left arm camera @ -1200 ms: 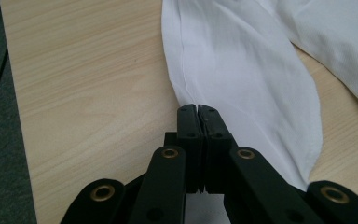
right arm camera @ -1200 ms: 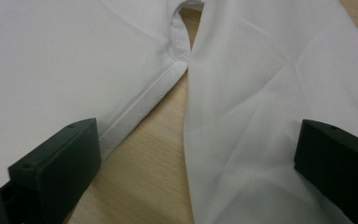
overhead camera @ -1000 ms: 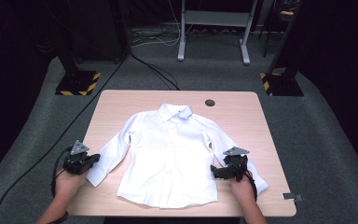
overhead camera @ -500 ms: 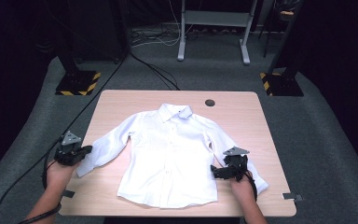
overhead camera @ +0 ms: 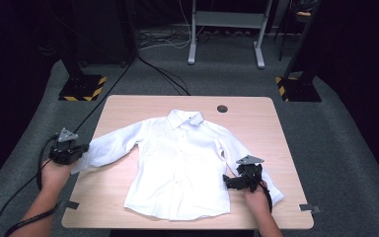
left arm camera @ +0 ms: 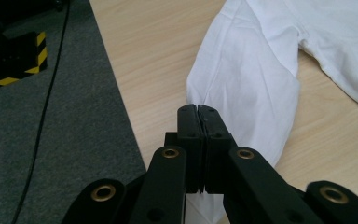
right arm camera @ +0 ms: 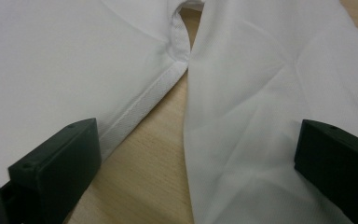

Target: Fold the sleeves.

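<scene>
The left gripper (overhead camera: pixel 74 150) is held out wide to the left, jaws pressed together — the right gripper (overhead camera: pixel 234 181) sits low, jaws spread wide.

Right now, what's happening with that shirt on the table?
A person is working a white shirt laid flat on a wooden table, front side up, with a hand-held gripper in each hand. The left gripper is shut on the end of one sleeve, drawn out past the table's edge. The right gripper rests open over the other sleeve beside the shirt's body.
</scene>
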`<control>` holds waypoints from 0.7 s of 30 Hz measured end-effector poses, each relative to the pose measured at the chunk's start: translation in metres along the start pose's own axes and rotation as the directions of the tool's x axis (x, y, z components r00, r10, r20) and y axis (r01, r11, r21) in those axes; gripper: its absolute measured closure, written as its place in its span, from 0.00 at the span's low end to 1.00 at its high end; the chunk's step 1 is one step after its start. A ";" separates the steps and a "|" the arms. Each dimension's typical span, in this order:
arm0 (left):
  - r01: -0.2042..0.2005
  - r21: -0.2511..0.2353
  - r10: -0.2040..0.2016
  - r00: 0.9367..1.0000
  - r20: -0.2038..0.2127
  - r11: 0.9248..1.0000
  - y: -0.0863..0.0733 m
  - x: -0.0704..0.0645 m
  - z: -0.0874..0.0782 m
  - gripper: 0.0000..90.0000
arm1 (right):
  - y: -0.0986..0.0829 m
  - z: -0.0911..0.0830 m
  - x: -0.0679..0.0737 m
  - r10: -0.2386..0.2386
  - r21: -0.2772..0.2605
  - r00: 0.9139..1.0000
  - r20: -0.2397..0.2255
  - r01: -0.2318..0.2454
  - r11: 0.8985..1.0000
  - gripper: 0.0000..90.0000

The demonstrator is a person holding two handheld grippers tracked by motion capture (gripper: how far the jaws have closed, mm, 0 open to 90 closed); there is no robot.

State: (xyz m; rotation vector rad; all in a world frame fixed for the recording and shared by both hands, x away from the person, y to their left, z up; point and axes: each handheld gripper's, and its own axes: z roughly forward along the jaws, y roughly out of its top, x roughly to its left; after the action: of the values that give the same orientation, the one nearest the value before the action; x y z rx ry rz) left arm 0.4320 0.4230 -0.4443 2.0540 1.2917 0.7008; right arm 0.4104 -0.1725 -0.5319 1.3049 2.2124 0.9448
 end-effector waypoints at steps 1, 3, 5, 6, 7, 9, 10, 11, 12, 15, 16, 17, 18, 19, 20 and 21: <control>0.000 0.001 0.000 1.000 -0.005 1.000 0.002 0.001 0.000 0.98 | 0.000 0.000 0.000 0.001 0.000 1.000 0.000 -0.001 1.000 0.00; -0.003 0.002 0.003 1.000 -0.015 1.000 0.007 0.003 -0.001 0.98 | 0.000 0.000 0.000 0.000 0.000 1.000 0.000 0.000 1.000 0.00; -0.008 0.003 0.008 1.000 -0.026 1.000 0.012 0.004 -0.001 0.98 | 0.000 0.000 0.000 0.000 0.000 1.000 0.000 0.000 1.000 0.00; -0.009 0.003 0.009 1.000 -0.028 1.000 0.014 0.004 -0.002 0.98 | 0.000 0.000 0.000 0.001 0.000 1.000 0.000 -0.001 1.000 0.00; -0.010 0.000 0.010 1.000 -0.030 1.000 0.015 0.004 -0.002 0.98 | 0.000 0.000 0.000 0.001 0.000 1.000 0.000 -0.001 1.000 0.00; -0.018 0.000 0.018 0.999 -0.033 1.000 0.020 0.004 -0.003 0.98 | 0.000 0.000 0.000 0.000 0.000 1.000 0.000 0.000 1.000 0.00; -0.023 -0.002 0.023 0.999 -0.033 1.000 0.022 0.004 -0.004 0.98 | 0.000 0.000 0.000 0.001 0.000 1.000 0.000 -0.001 1.000 0.00; -0.028 -0.003 0.028 0.999 -0.035 1.000 0.025 0.003 -0.004 0.98 | 0.000 0.000 0.000 0.001 0.000 1.000 0.000 -0.001 1.000 0.00; -0.032 -0.006 0.032 0.999 -0.033 0.999 0.027 0.002 -0.005 0.98 | 0.000 0.000 0.000 0.001 0.000 1.000 0.000 -0.001 1.000 0.00; -0.056 -0.019 0.055 0.998 -0.030 0.998 0.034 -0.002 -0.008 0.98 | 0.000 0.000 0.000 0.002 0.000 1.000 0.000 -0.002 1.000 0.00; -0.062 -0.026 0.062 0.998 -0.027 0.998 0.036 -0.004 -0.009 0.98 | 0.000 0.000 0.000 0.000 0.000 1.000 0.000 0.000 1.000 0.00; -0.073 -0.027 0.073 0.997 -0.026 0.997 0.038 -0.006 -0.010 0.98 | 0.000 0.000 0.000 0.000 0.000 1.000 0.000 0.000 1.000 0.00; -0.085 -0.033 0.084 0.996 -0.025 0.996 0.040 -0.009 -0.011 0.98 | 0.000 0.000 0.000 0.000 0.000 1.000 0.000 0.000 1.000 0.00; -0.098 -0.039 0.098 0.995 -0.023 0.994 0.042 -0.011 -0.012 0.98 | 0.000 0.000 0.000 0.001 0.000 1.000 0.000 -0.001 1.000 0.00; -0.109 -0.046 0.108 0.994 -0.019 0.993 0.044 -0.014 -0.013 0.98 | 0.000 0.000 0.000 0.001 0.000 1.000 0.000 -0.001 1.000 0.00; -0.121 -0.051 0.121 0.993 -0.014 0.991 0.046 -0.017 -0.014 0.98 | 0.000 0.000 0.000 0.000 0.000 1.000 0.000 0.000 1.000 0.00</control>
State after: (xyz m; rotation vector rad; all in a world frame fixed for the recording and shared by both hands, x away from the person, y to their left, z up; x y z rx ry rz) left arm 0.4425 0.3949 -0.4034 2.1022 1.1502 0.7922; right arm 0.4103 -0.1725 -0.5319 1.3056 2.2123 0.9449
